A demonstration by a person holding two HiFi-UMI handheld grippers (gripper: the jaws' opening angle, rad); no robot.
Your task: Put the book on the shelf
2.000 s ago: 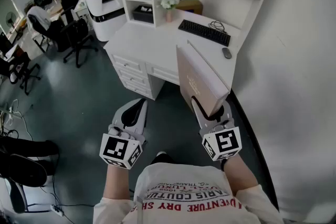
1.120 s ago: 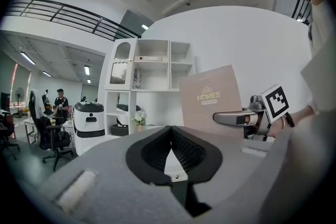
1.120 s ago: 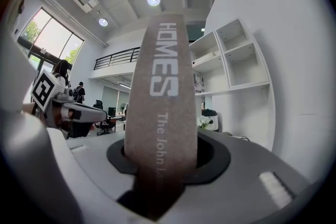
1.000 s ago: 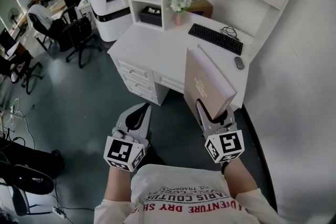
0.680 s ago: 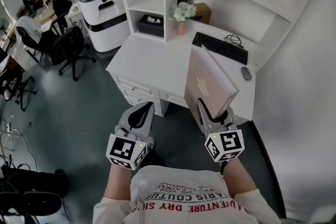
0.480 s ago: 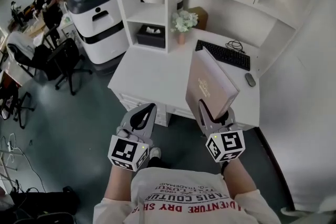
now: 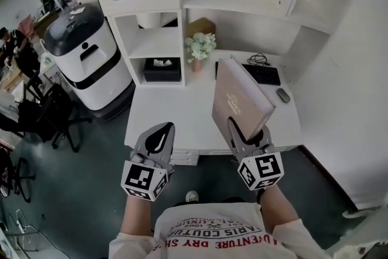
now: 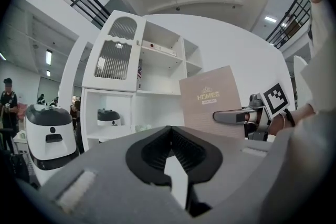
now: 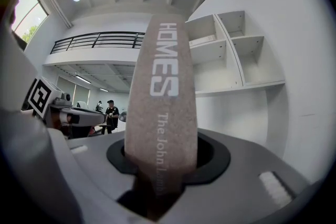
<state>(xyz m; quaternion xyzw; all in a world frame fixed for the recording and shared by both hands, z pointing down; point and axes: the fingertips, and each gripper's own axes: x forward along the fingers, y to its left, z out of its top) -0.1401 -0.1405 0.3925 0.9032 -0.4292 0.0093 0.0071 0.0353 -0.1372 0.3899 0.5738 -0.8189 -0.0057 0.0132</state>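
Right gripper point(image 7: 247, 132): jaws clamped across the thickness of the tan hardback book point(image 7: 237, 96) at its lower end, spine facing this gripper's camera. The book stands upright above the white desk point(image 7: 162, 111).

Left gripper point(image 7: 159, 137): jaws together, nothing between them.

The book looks stiff and fairly heavy for a one-end hold. The matte cover should give friction, but it may pivot in the pads.

Judgement: steady the free upper edge with the left gripper before sliding it onto the hutch shelf point(image 7: 239, 4).

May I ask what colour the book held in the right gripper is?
The book is pinkish tan with white lettering, clearest in the left gripper view.
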